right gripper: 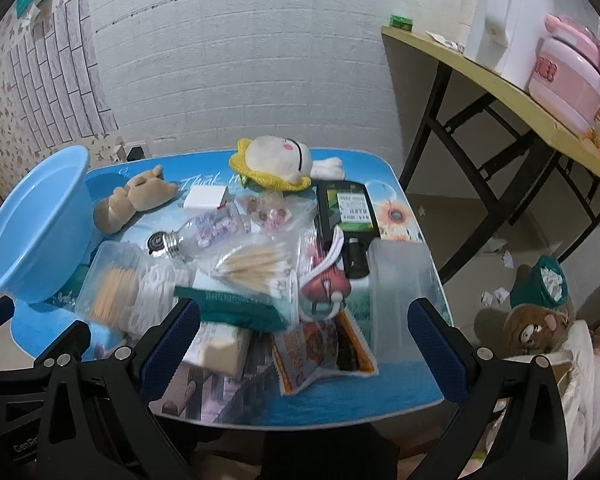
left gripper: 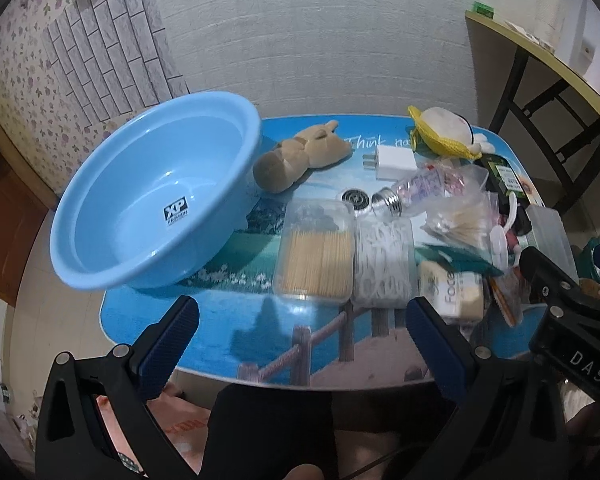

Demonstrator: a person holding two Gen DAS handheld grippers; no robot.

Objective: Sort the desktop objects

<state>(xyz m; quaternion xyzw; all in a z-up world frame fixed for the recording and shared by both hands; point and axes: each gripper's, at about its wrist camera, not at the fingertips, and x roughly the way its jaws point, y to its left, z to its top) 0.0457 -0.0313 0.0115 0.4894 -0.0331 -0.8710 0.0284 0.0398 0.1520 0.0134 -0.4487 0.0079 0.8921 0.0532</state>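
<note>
Left wrist view: the left gripper point(left gripper: 302, 320) hovers over the near worktop point(left gripper: 228, 320) edge, jaws spread wide and empty. The blue basin point(left gripper: 152, 196) sits at 10 o'clock; the toothpick box point(left gripper: 314, 258) lies at 12 o'clock, touching the floss-pick box point(left gripper: 382, 264). Right wrist view: the right gripper point(right gripper: 304, 322) is likewise wide open and empty above the clutter. The toothpick box is judged light, rigid and slick (clear plastic); grip it across its long sides. The brown plush point(left gripper: 300, 156) is soft; pinch its body.
</note>
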